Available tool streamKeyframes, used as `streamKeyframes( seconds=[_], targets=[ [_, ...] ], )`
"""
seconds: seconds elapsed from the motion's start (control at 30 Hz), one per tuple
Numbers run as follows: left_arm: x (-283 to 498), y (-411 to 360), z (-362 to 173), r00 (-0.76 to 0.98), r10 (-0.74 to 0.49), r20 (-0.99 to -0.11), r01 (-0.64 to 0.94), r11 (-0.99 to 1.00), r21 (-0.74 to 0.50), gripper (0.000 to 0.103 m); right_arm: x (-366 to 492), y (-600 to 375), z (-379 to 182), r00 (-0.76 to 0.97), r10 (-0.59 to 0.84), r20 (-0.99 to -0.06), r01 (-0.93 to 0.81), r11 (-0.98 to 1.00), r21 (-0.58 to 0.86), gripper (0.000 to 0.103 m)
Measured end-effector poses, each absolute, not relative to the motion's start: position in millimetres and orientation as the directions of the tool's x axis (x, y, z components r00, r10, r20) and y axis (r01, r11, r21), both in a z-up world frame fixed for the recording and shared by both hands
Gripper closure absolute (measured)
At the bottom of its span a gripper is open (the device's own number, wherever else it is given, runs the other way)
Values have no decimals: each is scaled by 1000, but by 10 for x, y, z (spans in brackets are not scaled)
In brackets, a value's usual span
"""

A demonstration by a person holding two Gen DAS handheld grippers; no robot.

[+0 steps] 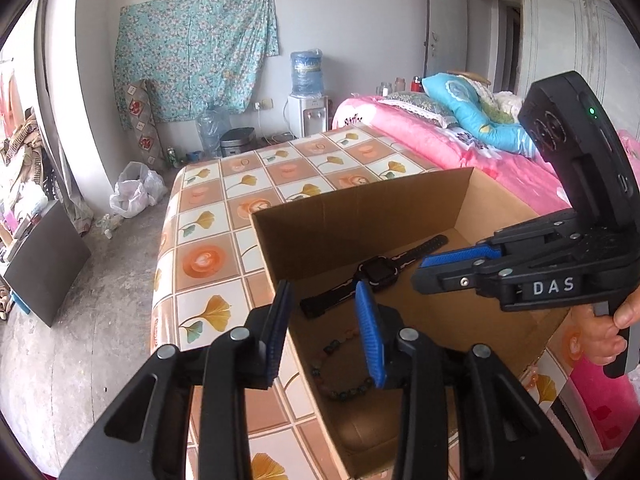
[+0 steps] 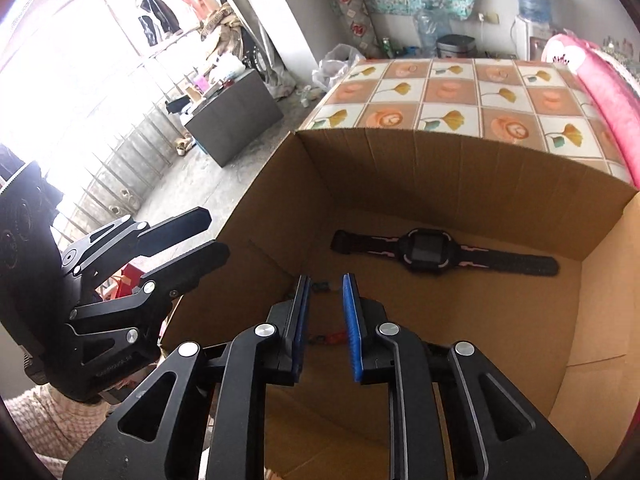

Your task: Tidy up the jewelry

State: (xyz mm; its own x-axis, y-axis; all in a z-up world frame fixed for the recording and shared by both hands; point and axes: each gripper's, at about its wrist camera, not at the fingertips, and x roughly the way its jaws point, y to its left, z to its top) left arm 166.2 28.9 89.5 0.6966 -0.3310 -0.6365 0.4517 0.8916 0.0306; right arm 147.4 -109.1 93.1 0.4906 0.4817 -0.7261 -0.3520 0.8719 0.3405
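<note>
Watch (image 2: 444, 254) lies in box (image 2: 460, 168) beyond right claw (image 2: 326, 320), spread, empty; left claw (image 1: 324, 320) spread too.

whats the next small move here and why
Probably lift both grippers up out of the box. The watch and bead bracelet already lie on its floor, and the left gripper and right gripper are open, holding nothing.

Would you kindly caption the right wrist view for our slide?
Open right gripper above a cardboard box holding a black watch.
</note>
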Motion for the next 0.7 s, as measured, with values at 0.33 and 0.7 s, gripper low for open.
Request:
streamKeyframes(
  seconds=[0.33, 0.7],
  targets=[
    [917, 505, 1003, 680, -522, -515, 560, 823, -96, 71, 526, -1472, 1398, 618, 596, -513, -477, 803, 358, 83],
    [329, 235, 282, 528, -565, -634, 607, 773, -185, 64, -170, -1705, 546, 549, 557, -623, -321, 829, 459, 79]
  ],
)
